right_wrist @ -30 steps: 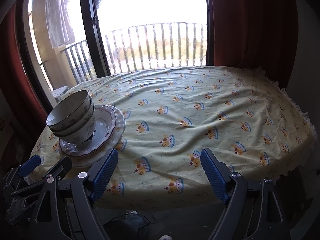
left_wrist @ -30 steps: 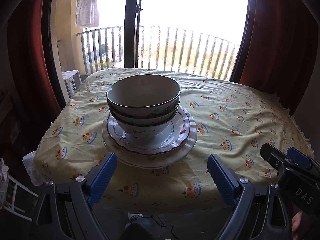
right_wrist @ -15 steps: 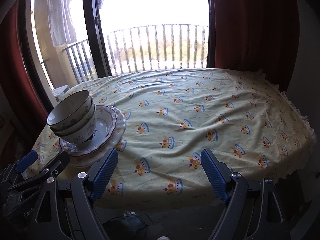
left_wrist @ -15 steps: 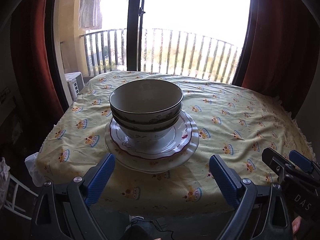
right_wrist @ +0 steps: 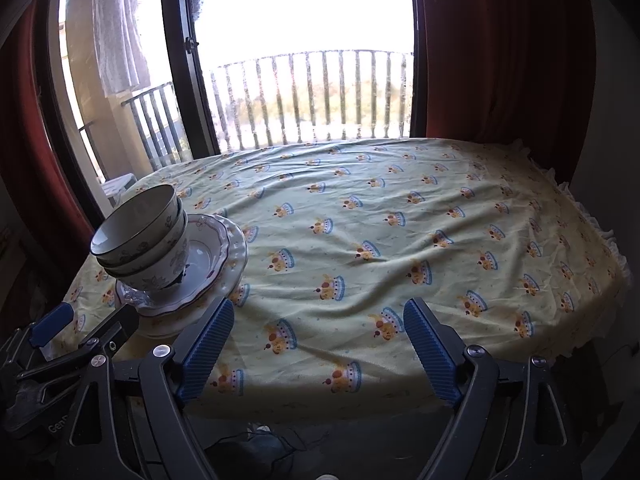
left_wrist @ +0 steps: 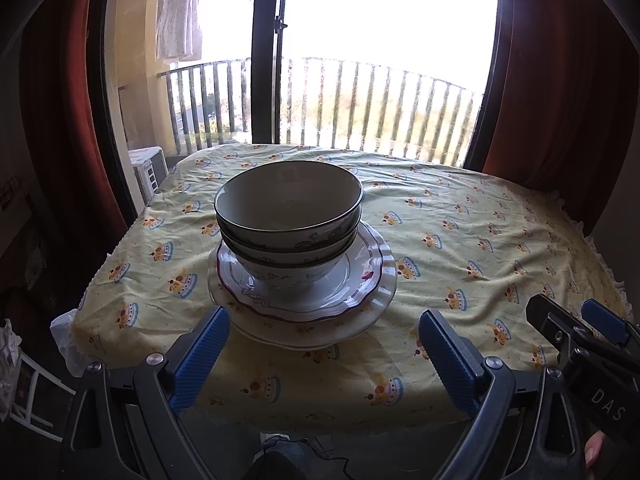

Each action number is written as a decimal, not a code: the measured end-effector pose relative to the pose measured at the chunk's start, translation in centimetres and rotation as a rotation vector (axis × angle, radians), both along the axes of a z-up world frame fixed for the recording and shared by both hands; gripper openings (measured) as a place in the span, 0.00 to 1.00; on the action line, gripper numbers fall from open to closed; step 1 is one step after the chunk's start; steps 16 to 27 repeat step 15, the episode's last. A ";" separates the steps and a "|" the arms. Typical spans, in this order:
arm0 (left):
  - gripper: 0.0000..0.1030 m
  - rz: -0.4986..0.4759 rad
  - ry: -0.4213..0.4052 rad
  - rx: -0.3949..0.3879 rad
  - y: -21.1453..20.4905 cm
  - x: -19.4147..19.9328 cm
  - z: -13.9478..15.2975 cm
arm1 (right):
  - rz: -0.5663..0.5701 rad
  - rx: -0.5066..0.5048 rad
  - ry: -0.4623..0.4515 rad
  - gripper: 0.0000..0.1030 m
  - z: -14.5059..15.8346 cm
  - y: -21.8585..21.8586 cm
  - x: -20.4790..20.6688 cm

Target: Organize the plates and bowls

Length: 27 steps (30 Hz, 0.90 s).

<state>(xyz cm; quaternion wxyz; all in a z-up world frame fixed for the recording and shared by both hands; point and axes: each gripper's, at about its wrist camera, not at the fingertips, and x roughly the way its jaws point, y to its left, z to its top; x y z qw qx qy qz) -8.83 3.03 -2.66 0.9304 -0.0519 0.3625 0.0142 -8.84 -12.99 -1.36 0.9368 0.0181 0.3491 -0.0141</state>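
Note:
A stack of nested white bowls (left_wrist: 288, 208) with dark rims and floral prints stands on a red-rimmed scalloped plate (left_wrist: 360, 280). That plate lies on a plain white plate (left_wrist: 384, 296). The stack sits near the table's front left, and shows as bowls (right_wrist: 140, 232) and plates (right_wrist: 216, 252) in the right wrist view. My left gripper (left_wrist: 324, 317) is open just in front of the stack, its blue pads wider than the plates and touching nothing. My right gripper (right_wrist: 319, 308) hangs open over bare cloth to the right of the stack. Each gripper shows in the other's view: right gripper (left_wrist: 568, 316), left gripper (right_wrist: 88, 322).
A yellow tablecloth (right_wrist: 400, 220) with crown prints covers the table and hangs over its front edge. Behind it are a glass balcony door (left_wrist: 264, 80), a railing and red curtains (right_wrist: 500, 60) on both sides. A white rack (left_wrist: 24, 392) stands on the floor at the left.

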 end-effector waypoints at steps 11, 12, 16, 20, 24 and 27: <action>0.95 0.006 -0.010 0.024 -0.3 0.2 0.2 | -0.001 0.001 -0.011 0.91 0.2 -0.2 0.0; 0.96 0.008 -0.011 0.026 -0.3 0.3 0.3 | -0.001 0.002 -0.012 0.92 0.2 -0.2 0.0; 0.96 0.008 -0.015 0.023 -0.2 0.4 0.3 | -0.005 0.005 -0.017 0.93 0.2 -0.3 0.1; 0.96 0.008 -0.015 0.023 -0.2 0.4 0.3 | -0.005 0.005 -0.017 0.93 0.2 -0.3 0.1; 0.96 0.008 -0.015 0.023 -0.2 0.4 0.3 | -0.005 0.005 -0.017 0.93 0.2 -0.3 0.1; 0.96 0.008 -0.015 0.023 -0.2 0.4 0.3 | -0.005 0.005 -0.017 0.93 0.2 -0.3 0.1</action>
